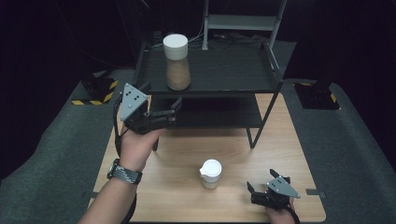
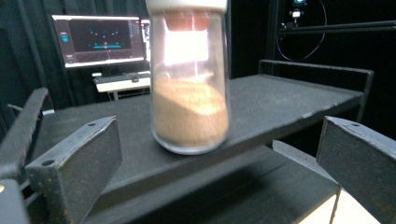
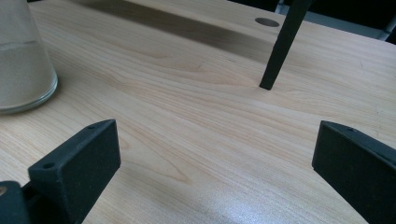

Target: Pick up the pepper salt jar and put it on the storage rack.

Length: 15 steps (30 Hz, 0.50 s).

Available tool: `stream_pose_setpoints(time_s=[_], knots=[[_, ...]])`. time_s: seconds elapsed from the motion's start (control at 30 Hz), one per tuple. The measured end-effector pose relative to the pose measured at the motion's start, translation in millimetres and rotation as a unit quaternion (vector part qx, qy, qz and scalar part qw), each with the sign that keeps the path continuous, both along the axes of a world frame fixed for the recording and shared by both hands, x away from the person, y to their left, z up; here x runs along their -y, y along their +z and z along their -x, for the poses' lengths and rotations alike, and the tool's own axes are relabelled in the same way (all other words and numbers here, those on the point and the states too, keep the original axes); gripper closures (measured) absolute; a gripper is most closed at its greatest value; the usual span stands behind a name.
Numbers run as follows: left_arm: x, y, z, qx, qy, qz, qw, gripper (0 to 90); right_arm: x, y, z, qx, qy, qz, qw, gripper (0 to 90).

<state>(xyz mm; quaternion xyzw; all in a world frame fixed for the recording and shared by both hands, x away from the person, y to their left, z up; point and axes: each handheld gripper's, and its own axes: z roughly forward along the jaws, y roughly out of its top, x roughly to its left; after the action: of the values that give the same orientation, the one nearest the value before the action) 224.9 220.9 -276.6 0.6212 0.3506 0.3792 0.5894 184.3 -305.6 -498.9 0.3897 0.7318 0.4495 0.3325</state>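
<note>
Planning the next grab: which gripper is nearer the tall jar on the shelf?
Left. The left gripper is open just in front of the tall jar, aimed at it. The right gripper sits low on the table, far from it.

A tall jar point(image 1: 177, 63) stands on the black shelf point(image 1: 224, 74); a small jar point(image 1: 210, 173) on the table point(image 1: 196, 144).

Your tall jar point(image 1: 177, 60) has a white lid over brown powder; the shelf point(image 1: 224, 70) is black, the table point(image 1: 280, 140) pale wood grain, the small jar point(image 1: 210, 173) white-capped.
</note>
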Motion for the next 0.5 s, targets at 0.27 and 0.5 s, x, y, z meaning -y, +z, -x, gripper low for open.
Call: stream_pose_setpoints(time_s=[0.27,0.5], knots=[[-3.1,-22.6,11.9,-0.005,-0.002,-0.003,1.0000,0.4,-0.5,0.4,0.1,0.000,0.000,0.002,1.0000,0.3],[-9.4,-48.2,22.2,-0.015,-0.004,-0.009,0.9998,0.4,-1.0,0.2,0.3,0.001,0.000,0.003,1.0000,0.3]])
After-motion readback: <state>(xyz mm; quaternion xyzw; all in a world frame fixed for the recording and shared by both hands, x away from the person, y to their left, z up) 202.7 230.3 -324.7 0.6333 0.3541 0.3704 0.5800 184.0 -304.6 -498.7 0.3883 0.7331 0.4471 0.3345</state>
